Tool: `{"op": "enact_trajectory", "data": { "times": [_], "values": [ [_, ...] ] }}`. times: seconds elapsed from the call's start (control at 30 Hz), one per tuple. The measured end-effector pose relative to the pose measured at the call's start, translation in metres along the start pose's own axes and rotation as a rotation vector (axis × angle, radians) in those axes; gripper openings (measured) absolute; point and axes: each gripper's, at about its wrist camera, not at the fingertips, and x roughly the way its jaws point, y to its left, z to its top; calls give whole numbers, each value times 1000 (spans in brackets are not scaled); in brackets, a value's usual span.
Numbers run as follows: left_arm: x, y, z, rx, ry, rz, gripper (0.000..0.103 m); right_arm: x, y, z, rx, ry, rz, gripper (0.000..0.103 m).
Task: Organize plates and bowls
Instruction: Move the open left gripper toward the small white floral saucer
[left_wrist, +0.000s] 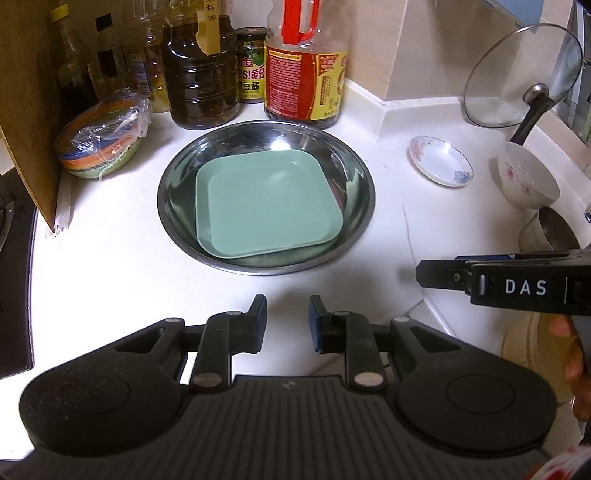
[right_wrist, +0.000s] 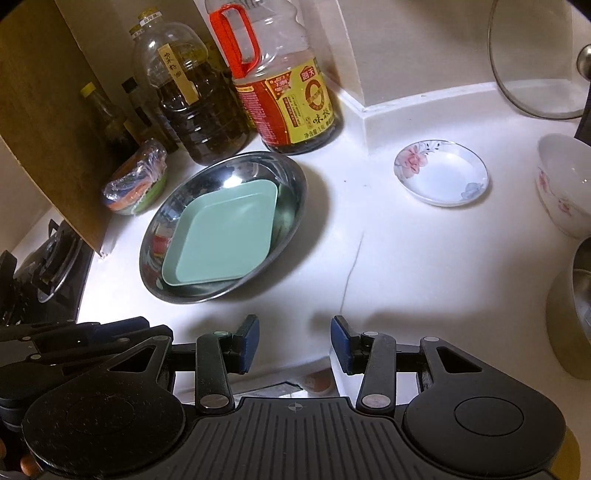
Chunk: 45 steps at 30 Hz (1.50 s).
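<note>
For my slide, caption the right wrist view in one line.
Open right claw hovers over the white counter, facing a green plate in a steel dish and a flowered saucer.

"DAS" on the right tool (left_wrist: 524, 286), "1.9L" on soy sauce jug (right_wrist: 295, 107) (red-yellow label), jar text unclear

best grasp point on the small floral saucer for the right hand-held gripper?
Pinch the near rim of the floral saucer, coming from the front at a downward slant. It sits flat and shallow on the white counter, with nothing touching it, so only the raised edge offers a bite. The right hand-held gripper is open.
</note>
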Motion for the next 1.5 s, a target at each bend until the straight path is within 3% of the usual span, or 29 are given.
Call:
{"op": "enact_trajectory", "data": {
  "times": [0.33,0.77,1.5],
  "values": [
    [1,-16,-4,42,2,-31,22,-15,-10,-9,26,-18,-22,44],
    [7,-46,5,133,-5,-127,22,-41,-35,-17,127,-68,-102,45],
    [33,-86,48,252,-73,-241,22,-53,-75,4,247,-150,-238,45]
  ]
}}
